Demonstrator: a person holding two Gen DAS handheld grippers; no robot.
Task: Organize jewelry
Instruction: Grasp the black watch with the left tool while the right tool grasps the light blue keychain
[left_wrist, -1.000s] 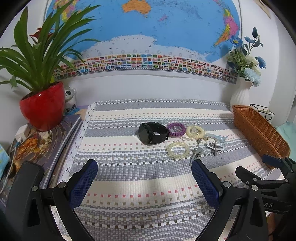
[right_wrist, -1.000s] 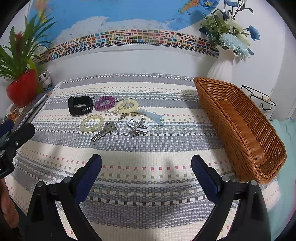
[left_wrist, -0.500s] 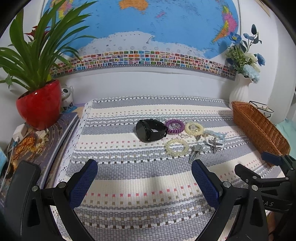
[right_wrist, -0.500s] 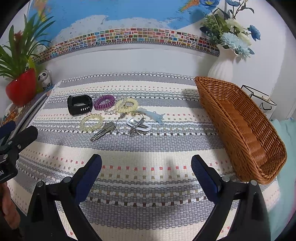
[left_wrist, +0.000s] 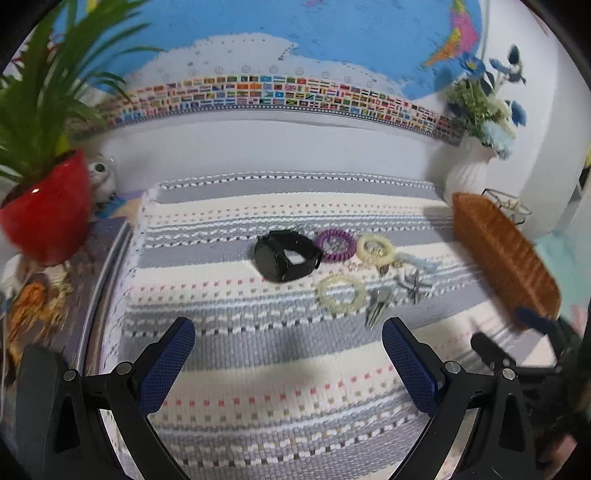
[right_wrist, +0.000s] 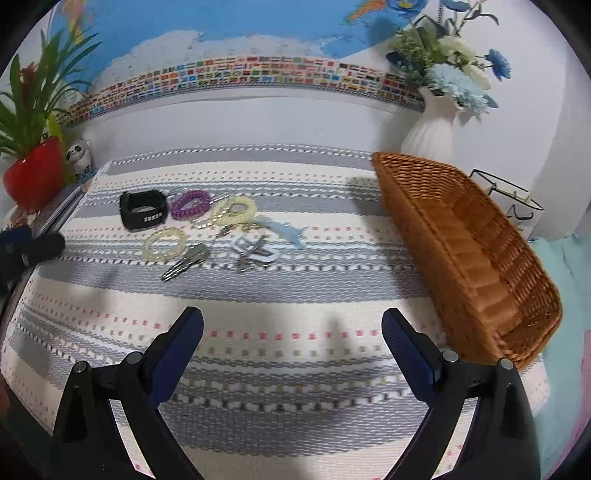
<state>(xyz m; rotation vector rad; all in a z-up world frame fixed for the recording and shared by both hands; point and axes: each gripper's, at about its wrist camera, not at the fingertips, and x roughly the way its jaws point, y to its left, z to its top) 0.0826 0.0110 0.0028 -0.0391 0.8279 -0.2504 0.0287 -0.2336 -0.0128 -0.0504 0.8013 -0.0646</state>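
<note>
Both grippers' jaws wide, empty

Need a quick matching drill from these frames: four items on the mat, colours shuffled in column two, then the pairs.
Column 1:
1. smartwatch
2. coil bracelet
3. beaded bracelet
4. wicker basket

Column 2:
A. purple
B. brown
C. black
D. pale yellow

Pairs: 1-C, 2-A, 3-D, 4-B
</note>
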